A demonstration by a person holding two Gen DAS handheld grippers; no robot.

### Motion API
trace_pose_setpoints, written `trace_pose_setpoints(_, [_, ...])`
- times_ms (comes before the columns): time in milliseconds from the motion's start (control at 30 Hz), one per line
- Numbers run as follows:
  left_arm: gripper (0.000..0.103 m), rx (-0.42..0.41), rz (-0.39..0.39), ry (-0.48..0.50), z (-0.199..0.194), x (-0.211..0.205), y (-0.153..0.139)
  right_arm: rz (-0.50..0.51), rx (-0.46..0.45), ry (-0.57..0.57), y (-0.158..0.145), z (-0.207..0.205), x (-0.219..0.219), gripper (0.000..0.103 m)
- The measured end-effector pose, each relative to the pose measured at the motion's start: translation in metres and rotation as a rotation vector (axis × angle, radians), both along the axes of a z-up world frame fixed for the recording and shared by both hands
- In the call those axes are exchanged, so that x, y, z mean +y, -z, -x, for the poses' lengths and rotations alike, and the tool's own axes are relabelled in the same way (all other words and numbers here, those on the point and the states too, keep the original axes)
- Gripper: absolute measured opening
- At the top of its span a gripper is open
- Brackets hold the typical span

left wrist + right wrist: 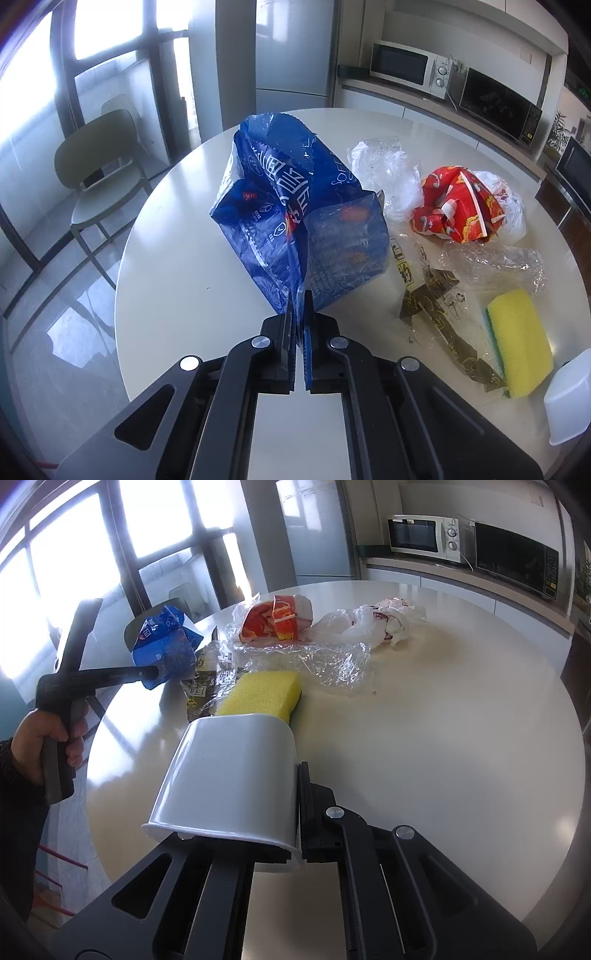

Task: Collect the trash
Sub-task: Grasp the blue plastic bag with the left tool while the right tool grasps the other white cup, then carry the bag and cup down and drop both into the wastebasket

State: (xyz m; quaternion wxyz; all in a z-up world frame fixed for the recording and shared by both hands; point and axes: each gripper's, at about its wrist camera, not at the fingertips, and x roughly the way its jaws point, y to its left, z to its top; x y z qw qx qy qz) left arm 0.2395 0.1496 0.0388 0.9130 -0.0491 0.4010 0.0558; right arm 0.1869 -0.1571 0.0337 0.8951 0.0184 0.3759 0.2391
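Note:
My left gripper [299,297] is shut on the lower corner of a crumpled blue plastic bag [291,206], which stands up from the round white table [177,258]. The right wrist view shows that same left gripper [157,672] from the side, pinching the blue bag [166,646]. My right gripper [295,771] is shut on the side wall of a white plastic bin [229,775]. The bin is tilted, its rim toward the camera. One finger [306,805] shows outside the wall; the other is hidden inside. The bin [569,398] also shows at the left view's right edge.
On the table lie a red wrapper [458,203], clear plastic sheets [495,262], a brown-gold wrapper [436,310], a yellow sponge [517,343] and a white plastic bag [362,624]. A person's hand [48,738] holds the left gripper. A chair [99,173] stands beyond the table's left side.

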Motion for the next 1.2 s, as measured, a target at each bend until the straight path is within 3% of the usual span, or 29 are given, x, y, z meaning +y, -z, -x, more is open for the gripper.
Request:
trace_pose_setpoints(267, [0.002,-0.04,0.028,0.004,0.037,-0.007,-0.018,-0.066,0.028,-0.052,-0.013,0.014,-0.018,0.002])
trace_pose_setpoints(733, [0.002,-0.108,0.091,0.094,0.161,-0.027,-0.034,-0.175,0.096,-0.101,-0.02,0.059,-0.069,0.002])
trace_pose_setpoints(1200, [0.002,-0.106,0.199,0.296,0.242,-0.063,-0.02,-0.2,0.134,-0.154,-0.02,0.117,-0.088,0.002])
